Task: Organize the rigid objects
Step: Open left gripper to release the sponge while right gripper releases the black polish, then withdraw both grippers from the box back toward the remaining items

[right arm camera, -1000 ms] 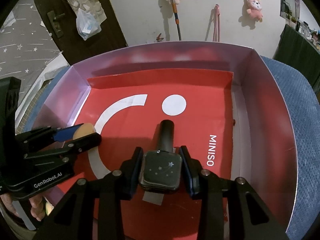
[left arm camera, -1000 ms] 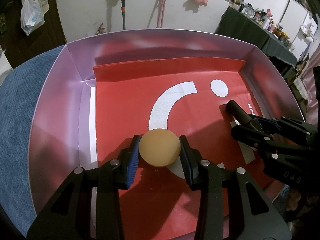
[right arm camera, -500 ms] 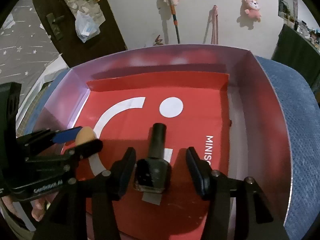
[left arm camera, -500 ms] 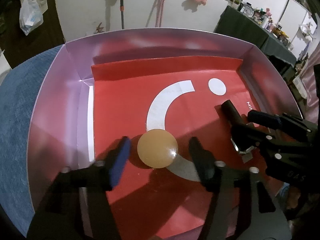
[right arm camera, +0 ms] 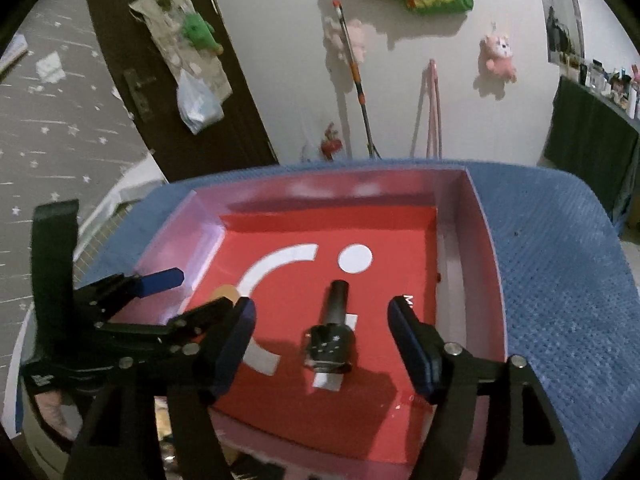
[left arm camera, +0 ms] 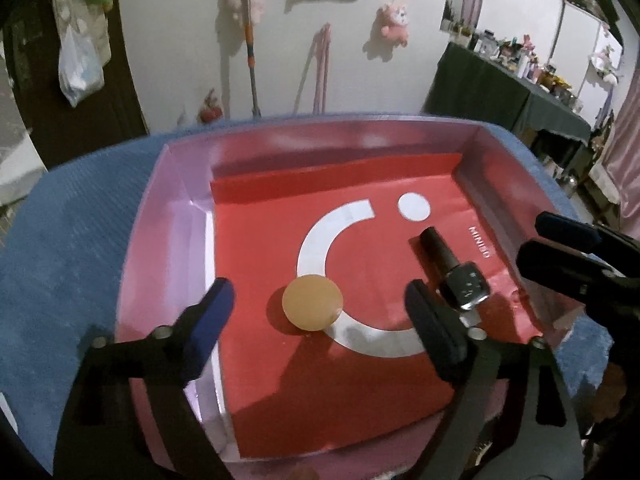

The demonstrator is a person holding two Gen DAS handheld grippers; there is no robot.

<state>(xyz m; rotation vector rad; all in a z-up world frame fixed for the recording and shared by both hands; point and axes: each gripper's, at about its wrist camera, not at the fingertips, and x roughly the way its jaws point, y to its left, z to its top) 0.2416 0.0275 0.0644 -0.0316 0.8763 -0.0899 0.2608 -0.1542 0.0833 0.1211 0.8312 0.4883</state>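
Note:
A tan round puff (left arm camera: 313, 303) lies on the red liner of a pink-walled box (left arm camera: 168, 220). My left gripper (left arm camera: 318, 285) hovers above it, jaws opening, pads well clear on both sides. A dark nail-polish bottle (right arm camera: 330, 340) lies on its side on the same liner, cap pointing away. My right gripper (right arm camera: 323, 304) is over it, jaws opening, with neither pad touching it. The bottle (left arm camera: 460, 280) also shows in the left wrist view, with the right gripper (left arm camera: 560, 248) at the box's right wall. The left gripper (right arm camera: 188, 292) partly hides the puff (right arm camera: 224, 292) in the right wrist view.
The box (right arm camera: 476, 240) sits on a blue textured cushion (right arm camera: 560, 260) that extends on both sides (left arm camera: 60, 260). Behind it is a white wall with a mop handle (left arm camera: 250, 52) and plush toys. A dark cluttered table (left arm camera: 500, 92) stands at the far right.
Both grippers let go and spread their jaws wide, then drew up and back. The puff and the bottle stayed lying on the red liner.

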